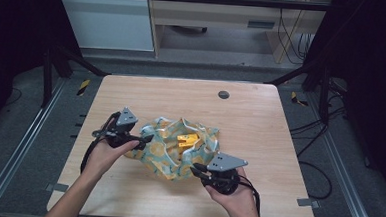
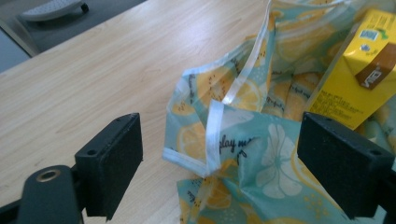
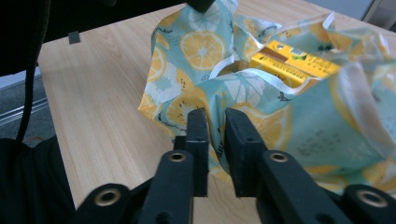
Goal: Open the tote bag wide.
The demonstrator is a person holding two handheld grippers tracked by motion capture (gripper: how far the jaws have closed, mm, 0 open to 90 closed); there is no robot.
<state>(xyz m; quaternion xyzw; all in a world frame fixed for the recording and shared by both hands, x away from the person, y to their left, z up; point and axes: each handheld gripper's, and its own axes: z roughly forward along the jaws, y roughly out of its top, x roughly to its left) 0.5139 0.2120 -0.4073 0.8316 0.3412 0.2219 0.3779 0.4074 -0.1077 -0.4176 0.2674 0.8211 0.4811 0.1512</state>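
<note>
1. The high view looks forward and down on the whole bench [image 1: 260, 117] from the person's side, far off.
2. The left gripper view sits low and close, facing the lemon-print bag [image 2: 261, 154] between its fingers [image 2: 112, 163].
3. The right gripper view looks along its fingers [image 3: 198, 135], close to the same bag.
4. All three views share the bag and the yellow carton [image 3: 294, 63] beyond the fingers.

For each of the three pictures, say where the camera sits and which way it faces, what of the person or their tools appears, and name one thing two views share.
High view: above the table, looking forward and down; both forearms, left gripper, right gripper.
Left gripper view: on that gripper, facing the lemon-print bag between wide-apart jaws.
Right gripper view: on that gripper, narrow-gapped jaws at the bag's fabric.
Shared: the yellow carton inside the bag.
</note>
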